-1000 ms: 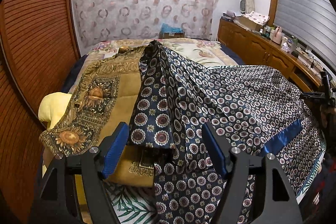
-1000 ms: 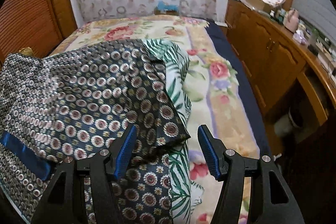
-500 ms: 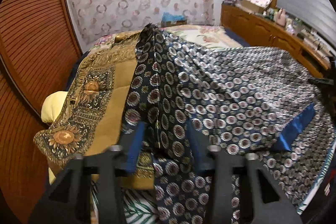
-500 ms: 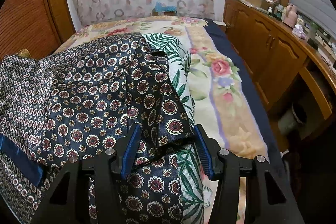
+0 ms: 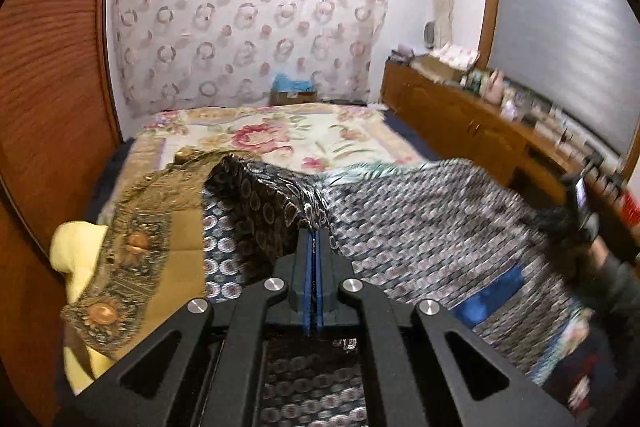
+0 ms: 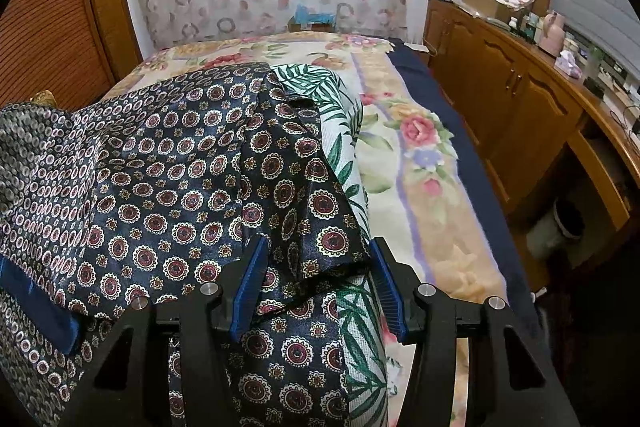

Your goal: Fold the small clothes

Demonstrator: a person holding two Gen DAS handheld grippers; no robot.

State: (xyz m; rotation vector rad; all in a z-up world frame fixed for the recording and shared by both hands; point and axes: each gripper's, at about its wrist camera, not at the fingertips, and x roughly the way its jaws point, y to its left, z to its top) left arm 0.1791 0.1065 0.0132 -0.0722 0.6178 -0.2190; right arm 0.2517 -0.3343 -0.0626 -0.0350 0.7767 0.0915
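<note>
Pinching a raised fold of the navy medallion-print garment, the left tool has its blue pads pressed together on the cloth, jaws having just closed. Fabric peaks at the tips and drapes away on both sides over the bed. Right tool stands spread, straddling a folded corner of the same garment; cloth lies between the pads, touching the left pad; grip not evident. Gold sunflower-print cloth lies just beside the garment, left of the left tool.
</note>
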